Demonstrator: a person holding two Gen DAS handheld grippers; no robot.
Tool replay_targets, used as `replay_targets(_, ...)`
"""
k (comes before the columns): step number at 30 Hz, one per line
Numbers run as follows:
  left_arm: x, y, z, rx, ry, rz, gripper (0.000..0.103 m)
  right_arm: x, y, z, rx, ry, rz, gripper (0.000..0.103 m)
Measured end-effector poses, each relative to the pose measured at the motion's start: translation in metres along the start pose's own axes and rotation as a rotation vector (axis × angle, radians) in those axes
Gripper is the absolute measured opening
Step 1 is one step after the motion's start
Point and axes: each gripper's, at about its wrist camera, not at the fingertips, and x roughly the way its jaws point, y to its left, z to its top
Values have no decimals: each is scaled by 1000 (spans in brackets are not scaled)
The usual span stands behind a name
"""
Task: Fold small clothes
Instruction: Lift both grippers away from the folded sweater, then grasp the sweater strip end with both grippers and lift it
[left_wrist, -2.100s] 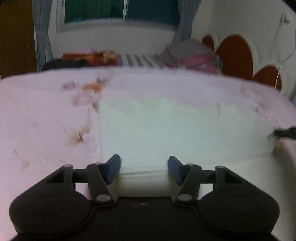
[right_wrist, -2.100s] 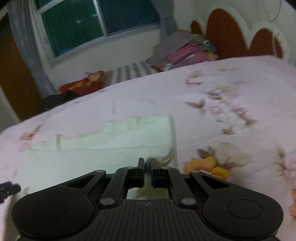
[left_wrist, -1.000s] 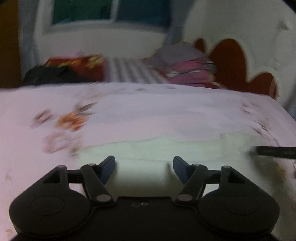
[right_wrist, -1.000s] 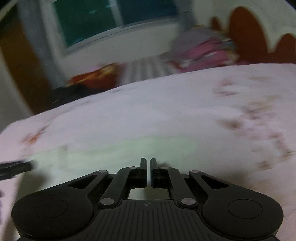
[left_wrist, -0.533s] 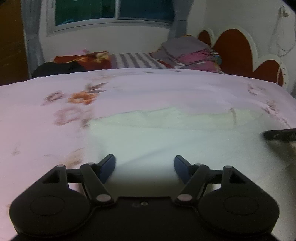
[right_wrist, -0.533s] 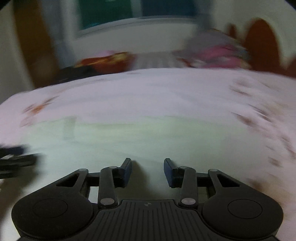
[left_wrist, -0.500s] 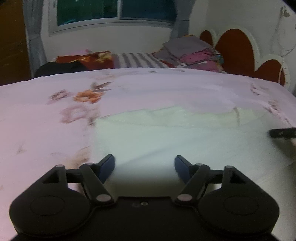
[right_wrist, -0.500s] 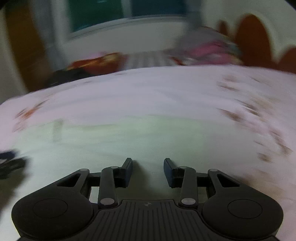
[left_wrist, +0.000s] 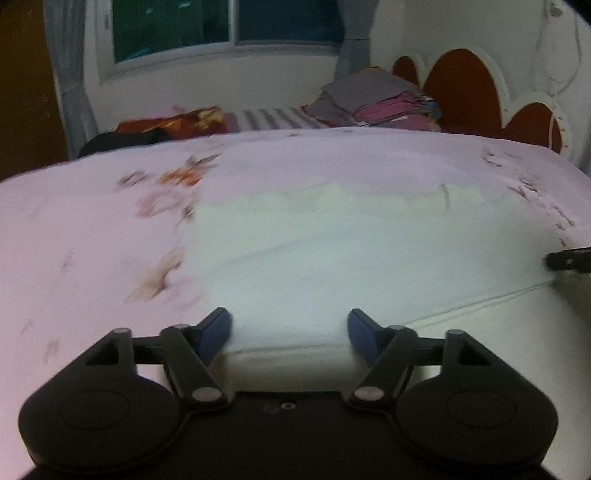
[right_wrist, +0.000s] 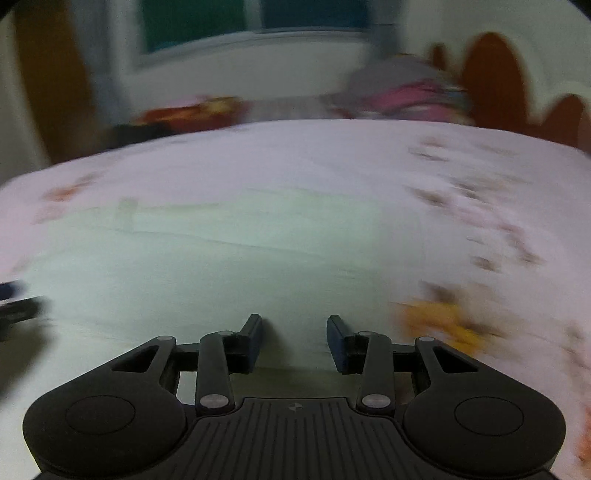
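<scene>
White garment (left_wrist: 314, 258) flat on floral bedsheet (left_wrist: 85, 236), left gripper (left_wrist: 288, 334) jaws opening, right gripper (right_wrist: 294, 341) jaws apart, empty

Bedroom, dim indoor light. Bed (left_wrist: 92, 229) fills the foreground — pale pink sheet with scattered floral print. Far wall (left_wrist: 229, 85) white, with a wide window (left_wrist: 221, 26), dark teal glass, white frame. Grey curtains (left_wrist: 70, 74) hang at both sides of it. Brown wooden panel (left_wrist: 26, 92) at far left. Headboard (left_wrist: 465, 88) on the right — red scalloped lobes edged in white. White cord (left_wrist: 554, 55) hangs on the wall above it. Right wrist view is motion-blurred.
</scene>
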Motion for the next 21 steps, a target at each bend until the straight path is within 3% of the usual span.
replay_targets(1,-1,3,-1,-17,18,11,85,0,-7,0,19,-5,-39,39)
replay_targets(2,-3,5,-1,-27,25,6,83,1,-11,0,37,4,-63,39)
replay_targets(5,-3,7,-3,-27,28,-8,83,-7,-14,0,89,-14,-1,39)
replay_targets(7,-2,7,-6,-15,36,-3,83,-1,-12,-4,102,42,-15,39)
replay_targets(10,-12,10,-11,1,26,2,79,-20,-15,-4,150,28,-20,39)
replay_targets(12,-25,14,-17,3,9,5,84,-42,-14,-6,145,-16,6,39)
replay_targets(17,-64,28,-40,0,-10,44,93,-77,-26,-24,174,-6,52,39)
replay_targets(21,-93,39,-68,-9,19,82,91,-95,-29,-43,176,7,81,39)
